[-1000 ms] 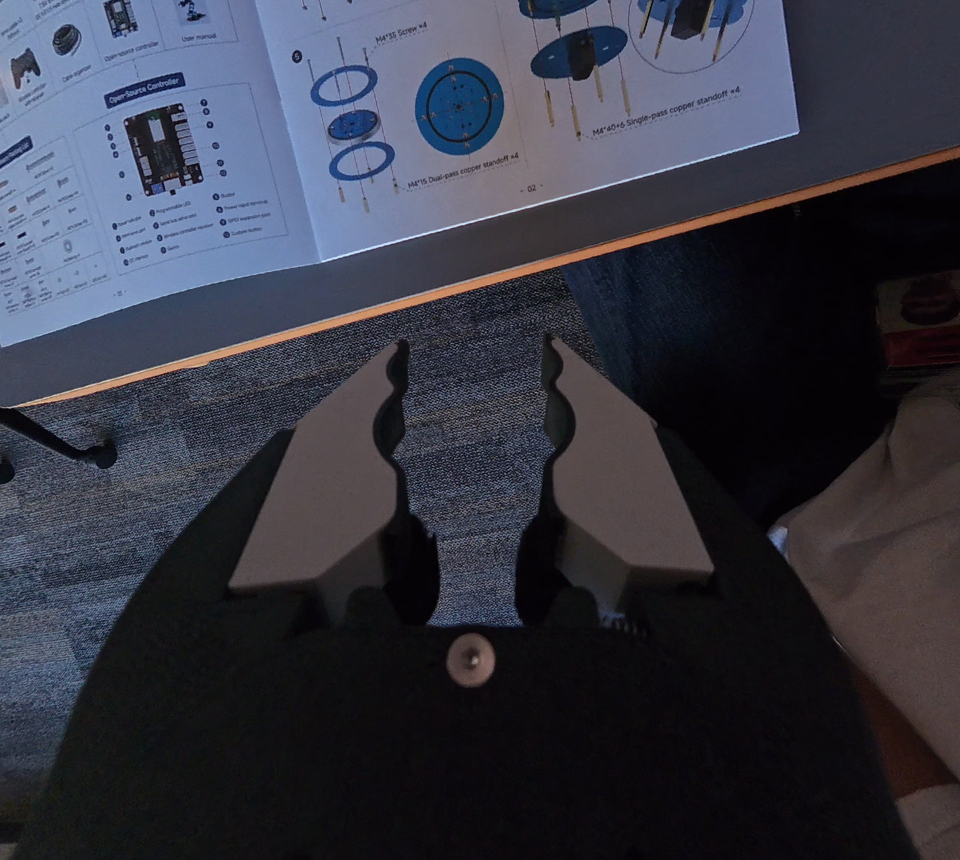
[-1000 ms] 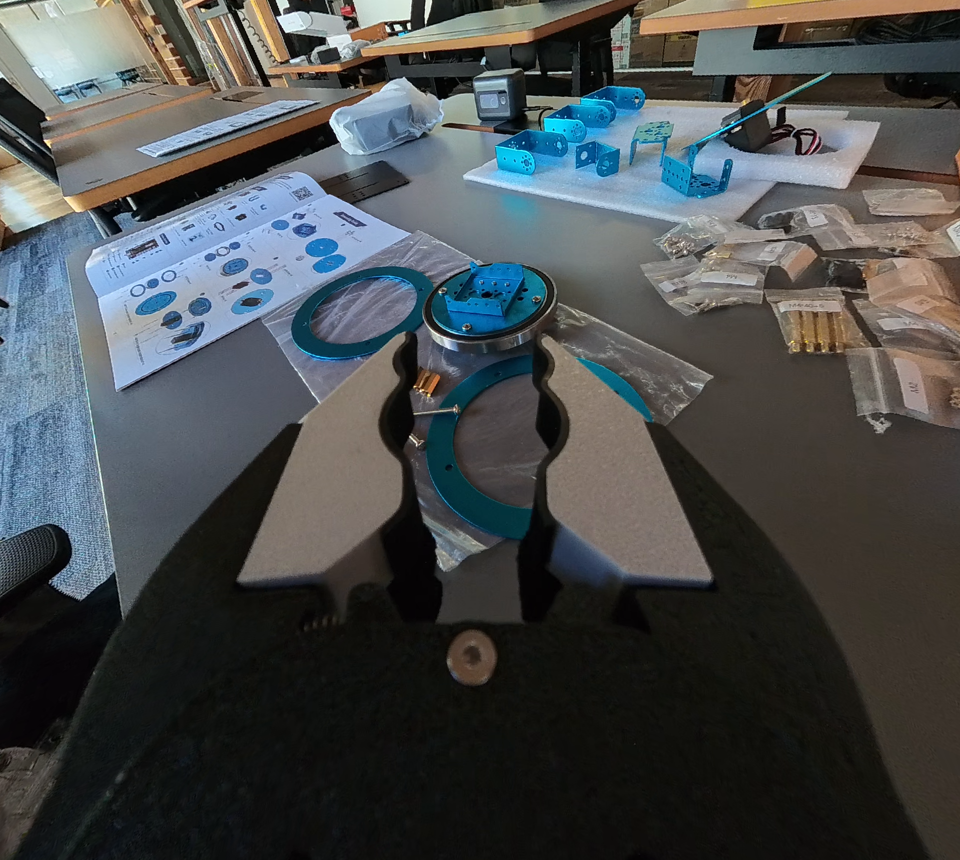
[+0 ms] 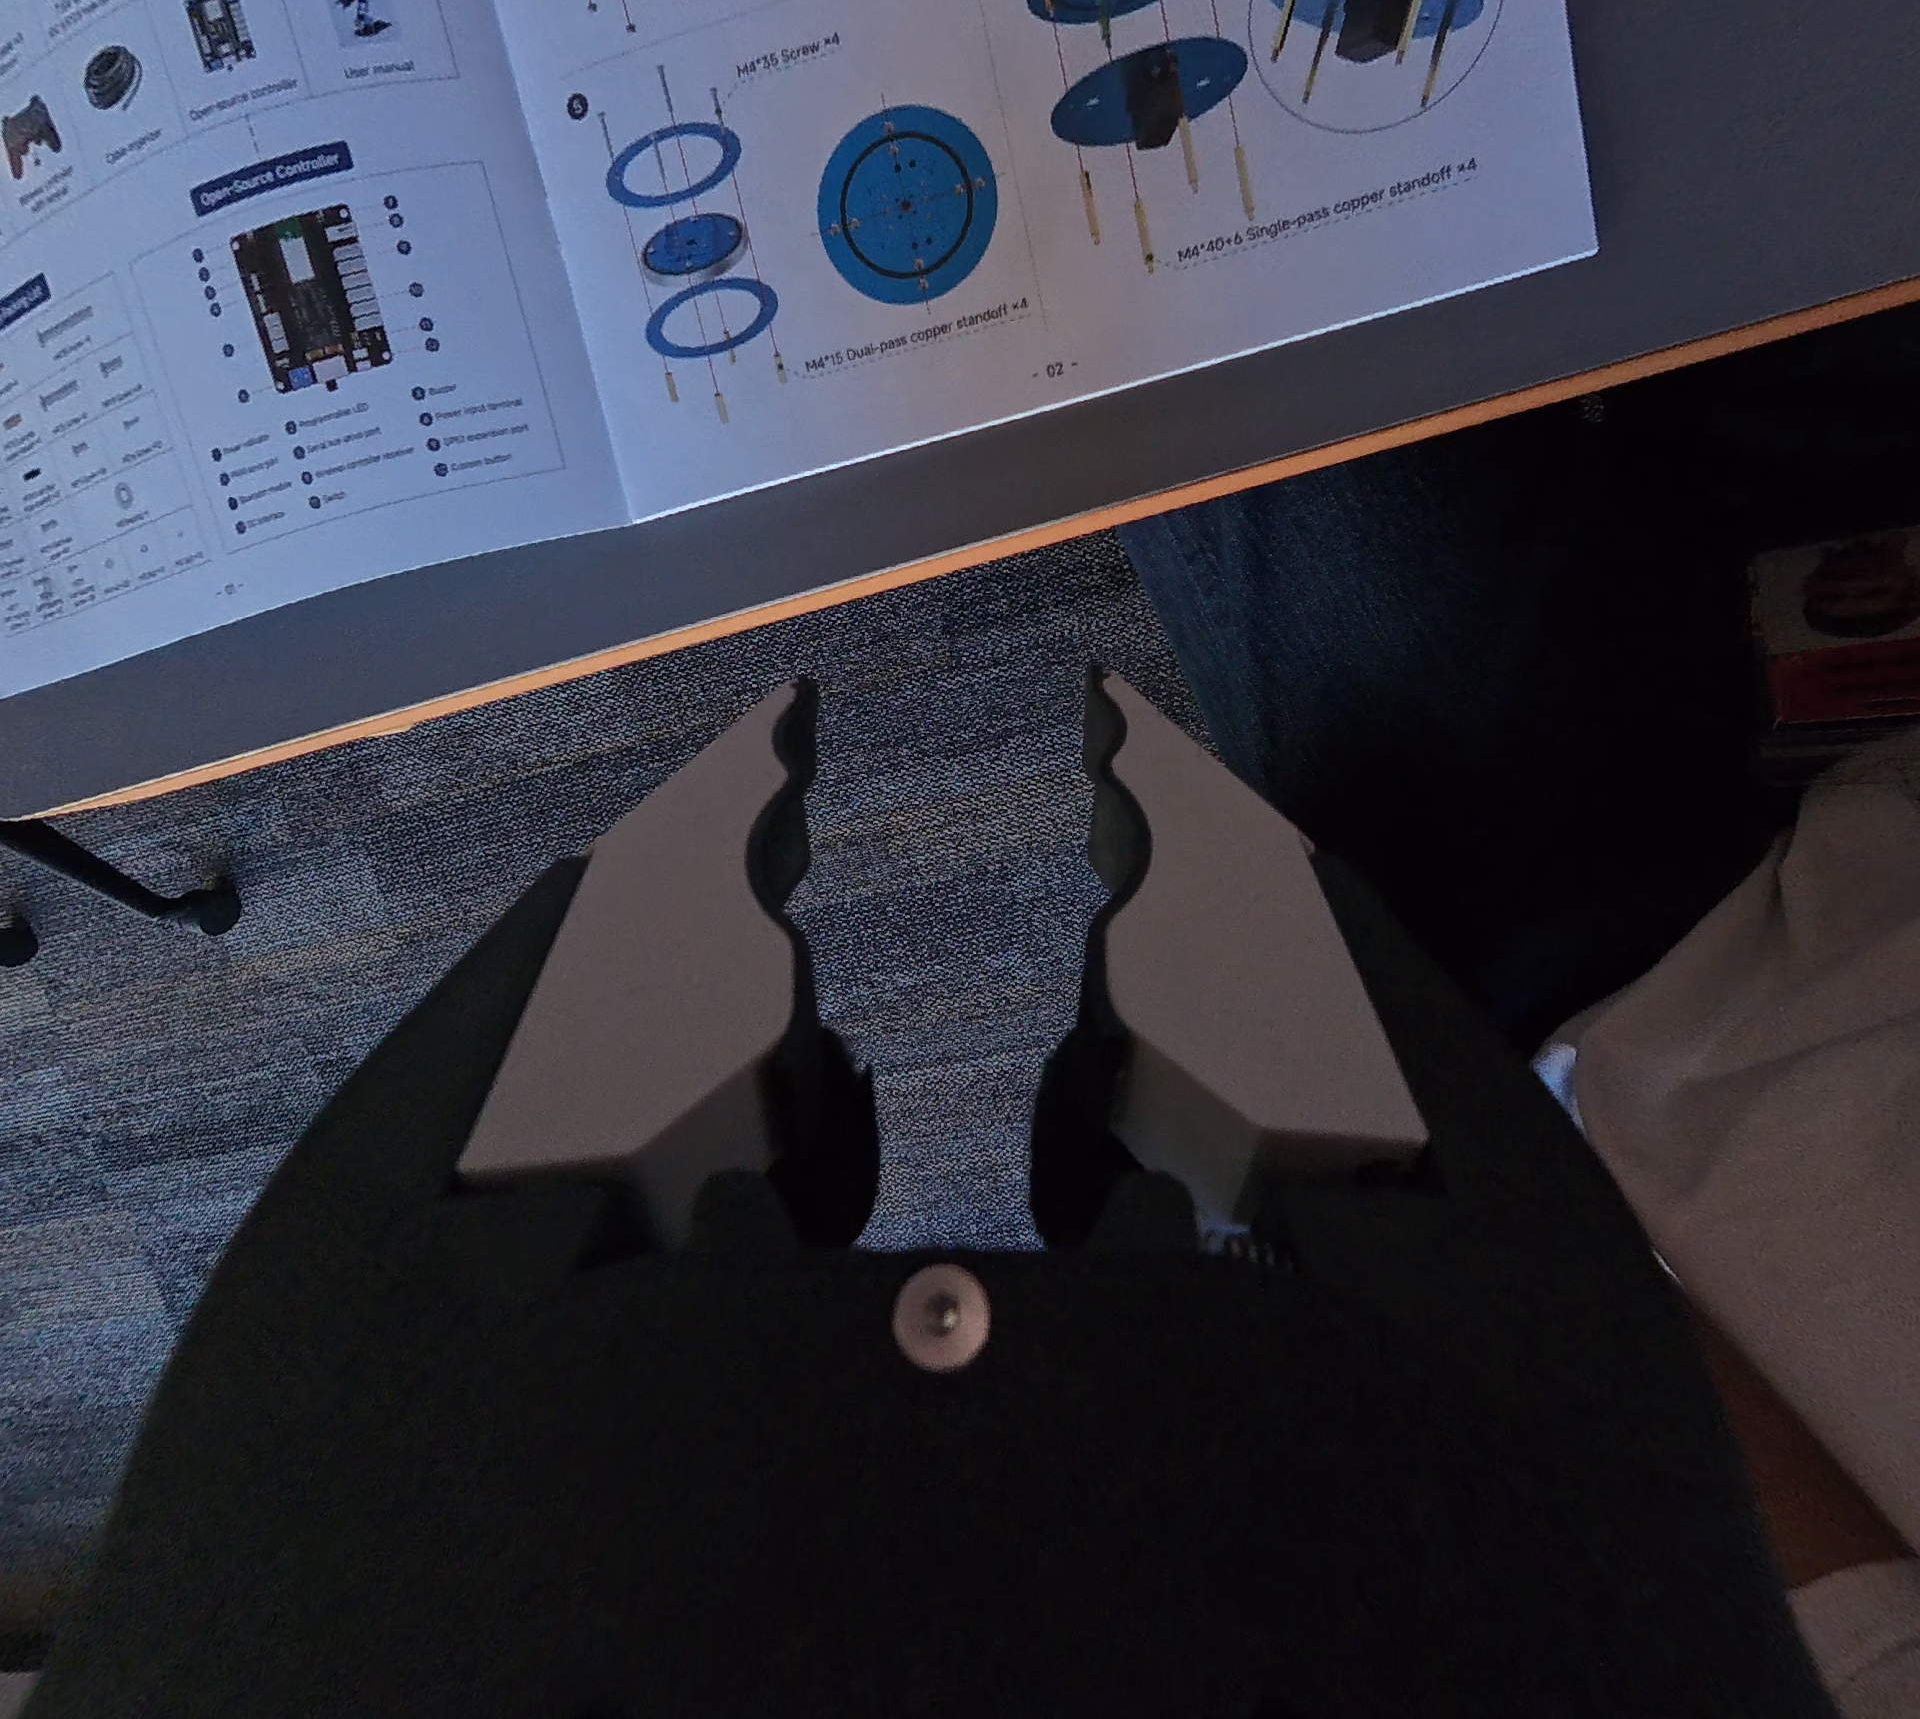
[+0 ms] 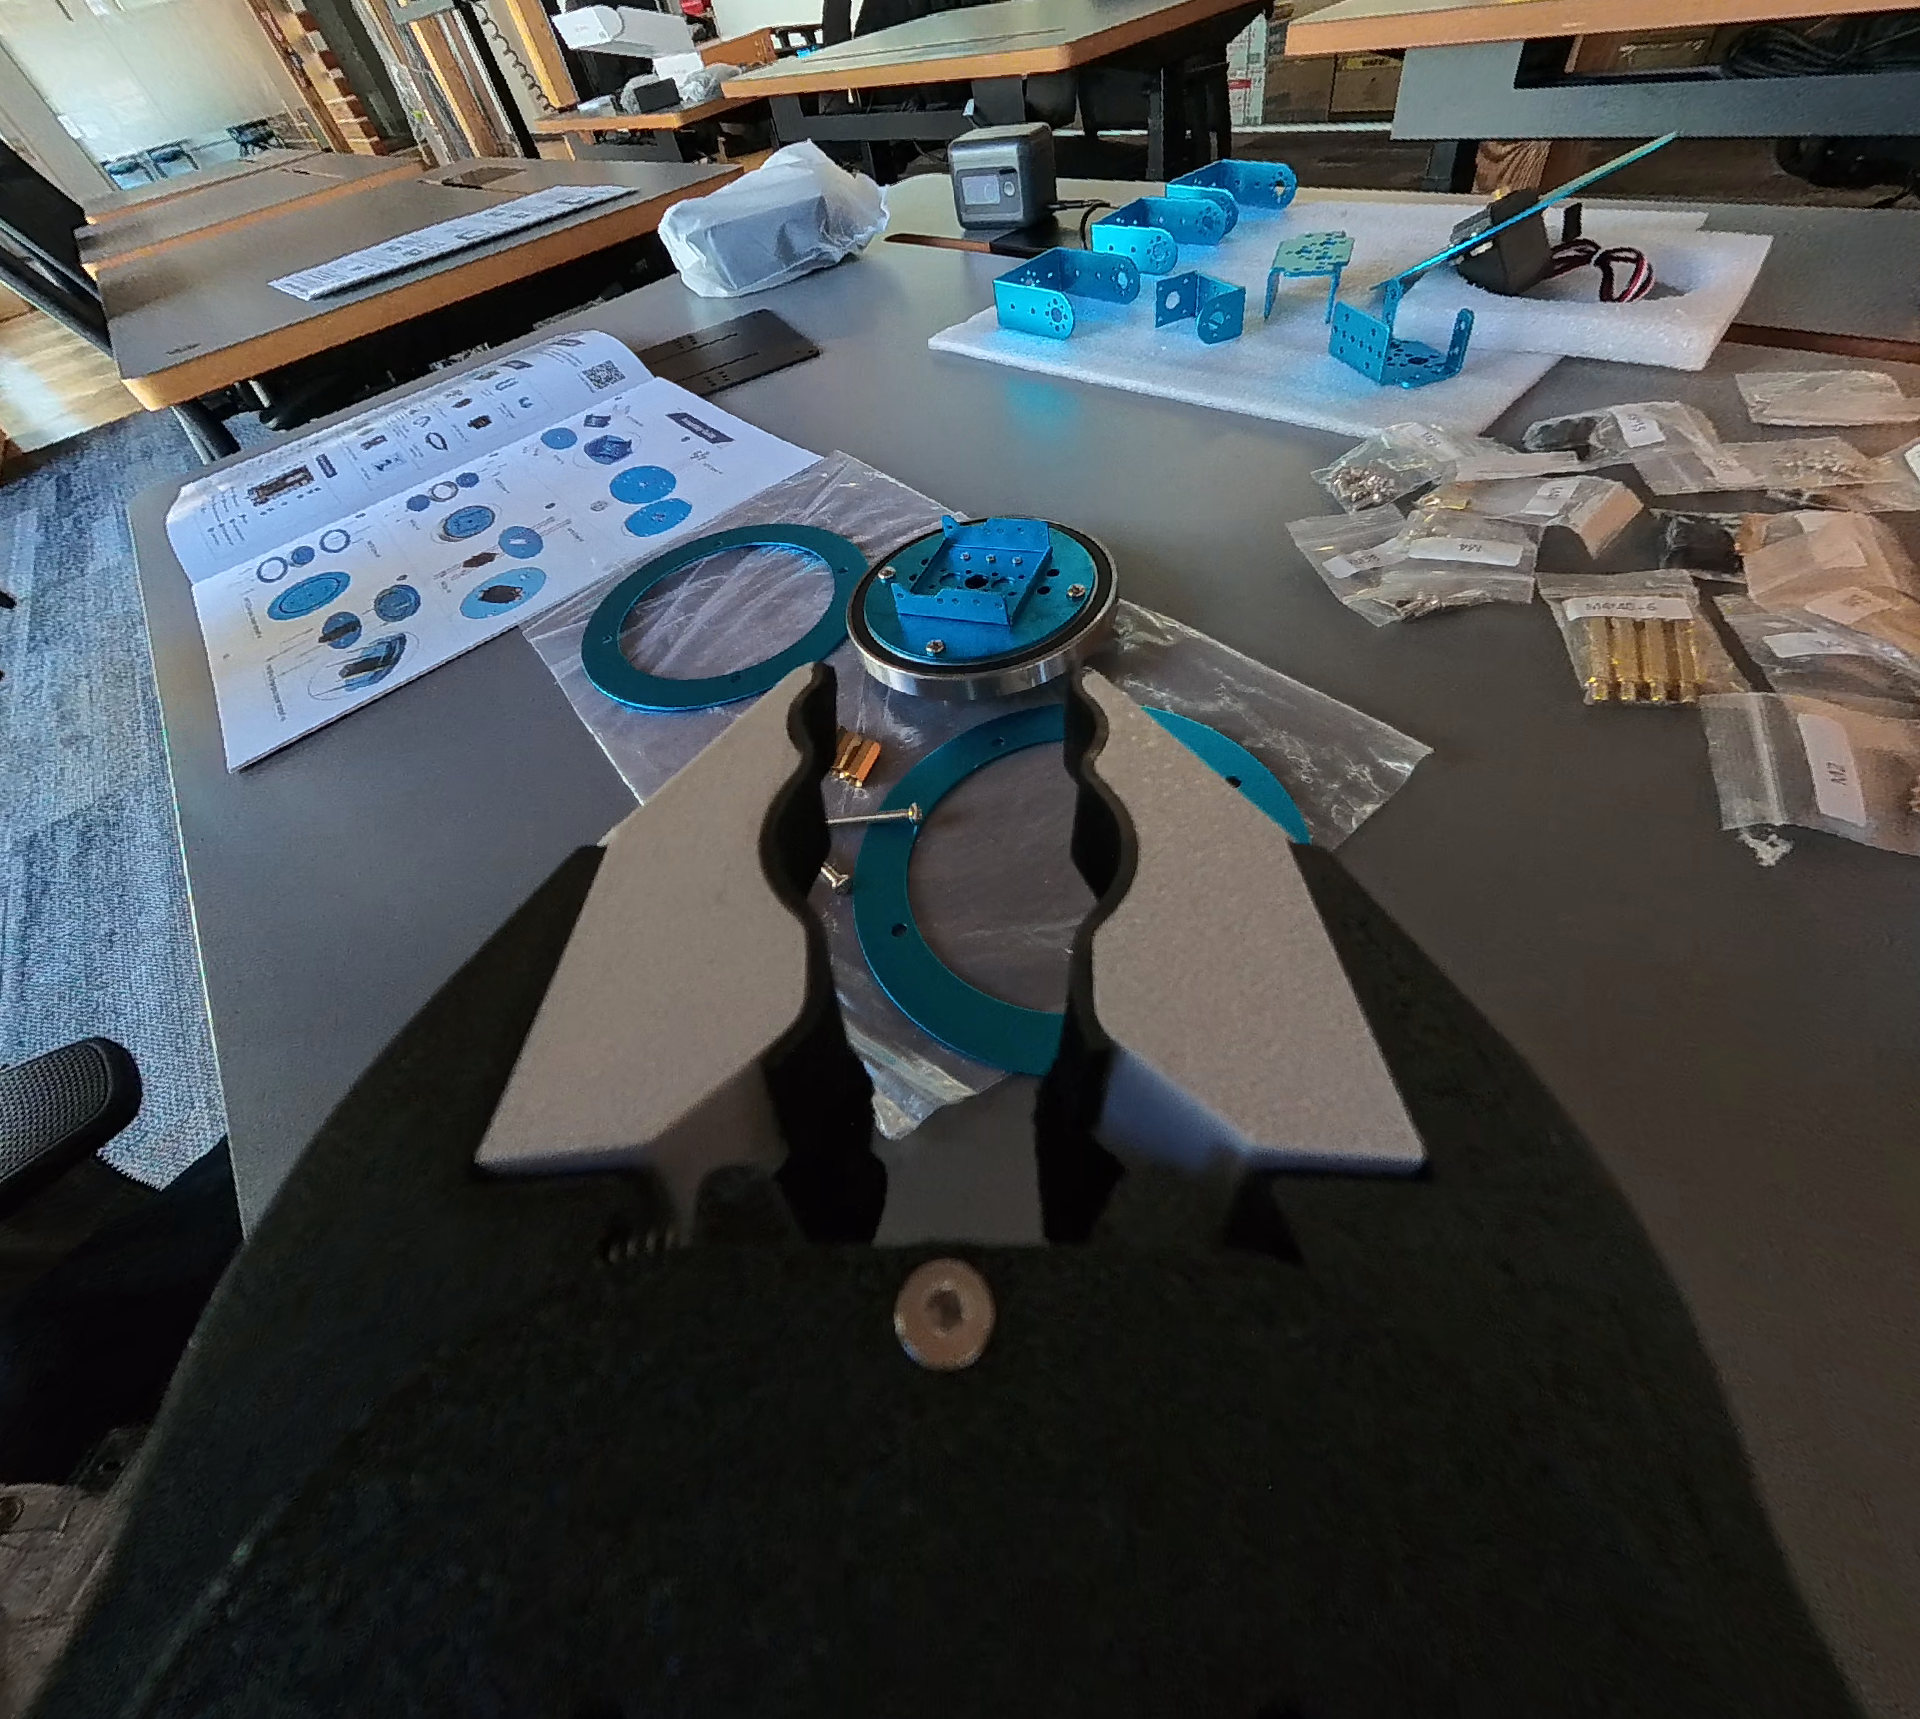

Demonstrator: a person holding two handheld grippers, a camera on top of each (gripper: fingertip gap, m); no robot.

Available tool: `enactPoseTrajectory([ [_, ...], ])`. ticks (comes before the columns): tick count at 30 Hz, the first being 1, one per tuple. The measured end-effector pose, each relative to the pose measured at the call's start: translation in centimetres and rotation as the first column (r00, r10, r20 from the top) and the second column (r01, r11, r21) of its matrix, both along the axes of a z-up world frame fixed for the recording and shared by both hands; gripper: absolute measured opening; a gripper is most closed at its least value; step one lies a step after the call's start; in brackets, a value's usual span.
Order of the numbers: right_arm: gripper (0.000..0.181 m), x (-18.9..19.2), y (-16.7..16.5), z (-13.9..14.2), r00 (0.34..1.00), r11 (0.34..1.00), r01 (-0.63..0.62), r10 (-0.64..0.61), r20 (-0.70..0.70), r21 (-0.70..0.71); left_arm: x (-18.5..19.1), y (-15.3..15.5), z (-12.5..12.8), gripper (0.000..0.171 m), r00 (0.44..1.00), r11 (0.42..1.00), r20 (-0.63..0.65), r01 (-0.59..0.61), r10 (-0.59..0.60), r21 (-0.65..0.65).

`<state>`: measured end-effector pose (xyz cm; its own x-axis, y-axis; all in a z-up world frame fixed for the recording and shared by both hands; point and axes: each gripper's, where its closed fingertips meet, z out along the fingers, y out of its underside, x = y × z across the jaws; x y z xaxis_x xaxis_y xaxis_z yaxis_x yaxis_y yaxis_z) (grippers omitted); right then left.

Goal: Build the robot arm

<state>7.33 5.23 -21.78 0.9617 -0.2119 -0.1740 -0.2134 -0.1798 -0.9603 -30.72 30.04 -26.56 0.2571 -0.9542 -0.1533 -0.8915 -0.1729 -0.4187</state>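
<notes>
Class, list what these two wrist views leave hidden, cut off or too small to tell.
- Near blue ring, right wrist view: its right side is hidden behind the right gripper finger.
- Open booklet, left wrist view: cut off by the top and left edges.
- Small parts bags, right wrist view: contents too small to identify.

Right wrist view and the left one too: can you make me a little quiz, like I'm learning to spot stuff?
1. True or false: the right tool grips a ring.
2. What lies under the near ring? A) foam B) plastic bag C) booklet
3. Fill in: the left tool hangs over the ____, off the table.

Key
1. False: it is open and empty, above the near ring.
2. B: the plastic bag.
3. Carpet; the booklet lies open on the table beyond.
</notes>
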Motion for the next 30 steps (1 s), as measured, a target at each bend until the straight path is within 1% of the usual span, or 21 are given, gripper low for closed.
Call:
enactPoseTrajectory([
  [7,0.042,0.1,0.0,0.0,1.0,1.0,0.004,-0.004,0.0,-0.002,0.7,-0.1,-0.1,0.051,1.0,1.0,0.009,0.03,-0.03,0.003],
  [10,0.042,0.3,0.0,0.1,1.0,1.0,0.006,-0.006,-0.007,0.006,2.3,-0.4,-0.2,0.051,0.996,0.996,0.02,0.085,-0.085,0.008],
  [12,0.042,0.4,-0.1,0.0,1.0,1.0,0.012,-0.012,-0.013,0.005,4.0,-1.0,-0.3,0.051,0.989,0.99,0.043,0.144,-0.144,0.001],
  [16,0.043,0.9,-0.1,0.2,0.999,0.999,0.032,-0.032,-0.03,0.016,9.4,-3.0,-0.1,0.051,0.952,0.96,0.145,0.278,-0.271,-0.026],
  [17,0.047,0.8,0.1,0.1,0.999,1.0,0.021,-0.02,-0.035,0.013,11.0,-3.9,-0.1,0.051,0.936,0.947,0.178,0.318,-0.305,-0.049],
  [18,0.052,0.5,0.6,-0.2,0.999,1.0,-0.017,0.017,-0.047,-0.006,12.6,-4.8,-0.2,0.051,0.919,0.931,0.202,0.359,-0.338,-0.072],
  [20,0.07,0.4,1.5,-1.7,0.995,0.988,-0.085,0.077,-0.065,-0.128,15.8,-6.3,-0.4,0.051,0.893,0.904,0.232,0.417,-0.387,-0.094],
  [21,0.08,0.7,1.9,-2.6,0.993,0.973,-0.115,0.108,-0.045,-0.202,17.5,-7.0,-0.3,0.051,0.879,0.892,0.256,0.439,-0.403,-0.105],
  [22,0.082,1.2,2.3,-3.2,0.992,0.955,-0.126,0.129,-0.008,-0.267,19.1,-7.8,-0.1,0.051,0.863,0.875,0.283,0.466,-0.418,-0.128],
  [24,0.086,2.2,3.4,-3.6,0.984,0.933,-0.141,0.169,0.056,-0.331,22.2,-8.7,0.4,0.051,0.838,0.85,0.332,0.502,-0.432,-0.161],
  [26,0.092,1.8,4.7,-4.1,0.965,0.899,-0.227,0.261,0.04,-0.375,25.7,-8.8,1.1,0.051,0.825,0.839,0.385,0.509,-0.413,-0.191],
  [27,0.093,2.0,5.3,-4.6,0.959,0.878,-0.25,0.284,0.024,-0.409,27.3,-9.2,1.4,0.055,0.812,0.822,0.417,0.526,-0.408,-0.22],
  [28,0.095,2.1,5.9,-5.1,0.953,0.857,-0.27,0.304,0.006,-0.44,28.9,-9.7,1.6,0.062,0.787,0.794,0.457,0.558,-0.414,-0.242],
  [29,0.096,2.4,6.4,-5.6,0.95,0.84,-0.279,0.311,-0.007,-0.466,30.3,-10.2,1.5,0.063,0.761,0.767,0.491,0.59,-0.424,-0.253],
  [30,0.098,2.5,6.9,-6.1,0.948,0.827,-0.285,0.316,-0.018,-0.484,31.5,-10.1,1.0,0.063,0.752,0.755,0.493,0.605,-0.437,-0.253],
])
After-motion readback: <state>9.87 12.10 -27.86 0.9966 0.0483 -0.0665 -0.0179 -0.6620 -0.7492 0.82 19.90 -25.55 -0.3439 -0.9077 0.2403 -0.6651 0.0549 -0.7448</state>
